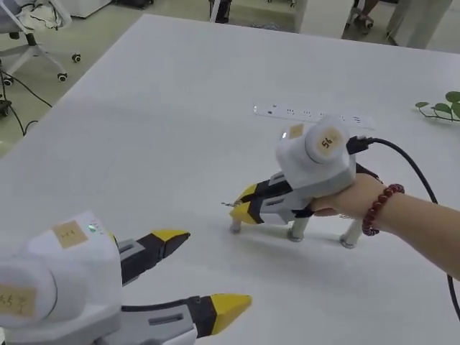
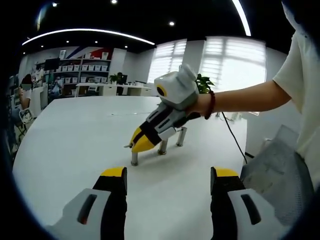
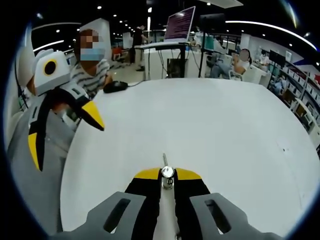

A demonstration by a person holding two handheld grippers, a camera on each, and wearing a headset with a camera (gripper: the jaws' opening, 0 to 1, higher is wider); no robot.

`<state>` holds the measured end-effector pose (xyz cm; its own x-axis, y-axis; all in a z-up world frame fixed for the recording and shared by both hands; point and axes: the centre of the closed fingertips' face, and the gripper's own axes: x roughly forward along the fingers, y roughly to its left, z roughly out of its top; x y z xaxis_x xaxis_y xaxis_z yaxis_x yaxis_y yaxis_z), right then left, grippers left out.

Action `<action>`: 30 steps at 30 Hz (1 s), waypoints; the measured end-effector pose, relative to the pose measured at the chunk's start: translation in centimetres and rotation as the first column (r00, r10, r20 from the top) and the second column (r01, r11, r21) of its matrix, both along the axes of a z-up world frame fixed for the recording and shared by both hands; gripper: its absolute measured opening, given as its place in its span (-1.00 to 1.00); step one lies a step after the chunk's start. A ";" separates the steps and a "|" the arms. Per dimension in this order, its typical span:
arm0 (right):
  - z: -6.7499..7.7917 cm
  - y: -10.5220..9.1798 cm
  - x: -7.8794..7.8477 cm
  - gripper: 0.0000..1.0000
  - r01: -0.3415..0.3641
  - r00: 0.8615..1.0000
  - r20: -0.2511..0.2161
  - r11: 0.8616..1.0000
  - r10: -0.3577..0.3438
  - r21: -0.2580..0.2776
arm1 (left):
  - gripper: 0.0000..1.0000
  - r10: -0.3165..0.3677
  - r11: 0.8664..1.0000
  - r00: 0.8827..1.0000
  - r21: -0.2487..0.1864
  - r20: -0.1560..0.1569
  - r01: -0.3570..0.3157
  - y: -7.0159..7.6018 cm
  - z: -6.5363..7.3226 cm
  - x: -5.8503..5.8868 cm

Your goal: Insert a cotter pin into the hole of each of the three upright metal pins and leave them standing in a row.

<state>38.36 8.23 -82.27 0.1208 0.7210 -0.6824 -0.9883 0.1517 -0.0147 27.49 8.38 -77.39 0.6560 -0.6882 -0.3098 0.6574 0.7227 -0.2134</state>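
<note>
In the head view, the left claw (image 1: 201, 269) is seen spread at the near edge of the bench (image 1: 144, 108). The right claw (image 1: 243, 204) is closed on a cotter pin (image 1: 228, 204) just above the end one of three upright metal pins (image 1: 297, 231) standing in a row. In the left gripper view the row is shown side-on beneath the right claw, and in the right gripper view the pinch is shown close up, with the thin pin jutting from between the tips.

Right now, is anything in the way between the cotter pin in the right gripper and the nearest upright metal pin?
Nothing visible does. The right gripper holds the cotter pin just above the end upright metal pin, with open air between them. The left gripper, jaws open, sits off to the side.
</note>
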 end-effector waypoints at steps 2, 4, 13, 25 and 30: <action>0.0 -0.1 0.1 -0.80 0.003 1.000 0.000 1.000 -0.003 -0.003 | 0.34 0.000 1.000 1.000 -0.002 -0.001 0.000 0.0 0.0 0.0; 0.0 -0.1 0.1 -0.80 0.004 1.000 -0.005 1.000 -0.004 -0.004 | 0.34 -0.001 1.000 1.000 -0.001 -0.003 0.001 0.0 0.0 0.0; -0.3 -0.1 0.1 -0.78 0.005 0.999 -0.041 1.000 -0.006 -0.024 | 0.35 -0.004 1.000 1.000 0.001 -0.006 0.004 -0.1 -0.1 -0.1; -0.6 -0.6 0.2 -0.58 0.040 0.997 -0.061 0.999 -0.042 -0.026 | 0.36 0.001 1.000 1.000 0.005 -0.005 -0.001 0.0 0.0 0.0; -0.3 -0.7 0.1 -0.46 0.044 0.997 -0.062 0.999 -0.046 -0.024 | 0.37 0.000 1.000 1.000 0.001 -0.001 0.000 -0.1 0.1 0.0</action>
<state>38.50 7.49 -82.58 0.1094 0.7002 -0.7055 -0.9796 0.1962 0.0429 27.53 8.26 -77.32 0.6556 -0.6878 -0.3116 0.6572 0.7229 -0.2133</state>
